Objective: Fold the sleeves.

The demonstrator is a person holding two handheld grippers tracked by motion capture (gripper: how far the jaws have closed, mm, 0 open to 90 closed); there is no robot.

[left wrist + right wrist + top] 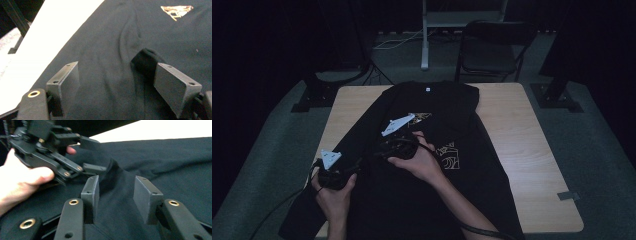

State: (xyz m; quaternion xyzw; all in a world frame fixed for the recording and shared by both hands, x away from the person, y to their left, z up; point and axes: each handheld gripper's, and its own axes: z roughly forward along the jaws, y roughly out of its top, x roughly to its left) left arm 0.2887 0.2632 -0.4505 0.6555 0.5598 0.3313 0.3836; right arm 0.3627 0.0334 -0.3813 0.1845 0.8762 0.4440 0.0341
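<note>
A black shirt (412, 165) lay spread flat over a pale wooden bench (522, 150), its collar toward the far edge and its lower part reaching the near edge, with a gold printed design (448, 155) on the chest just beside the person's right hand (422, 161). The left gripper (116, 80) hovered over the shirt's near left portion, close to the bench's left edge, its jaws spread wide with cloth lying between them but not pinched; a raised dark fold of the shirt (146, 58) stood up just ahead of its right-hand jaw. The right gripper (115, 193) sat over the middle of the shirt, just beyond the left gripper, and its jaws were likewise apart, flanking a ridge of lifted fabric without closing on it. In the right gripper view, the left hand (17, 178) and its gripper appeared near that same ridge. A grey three-cornered plate (398, 125) topped the right gripper. Beyond the bench, on the grey floor, stood a dark folding chair (492, 47) and a light metal stand (426, 35).
</note>
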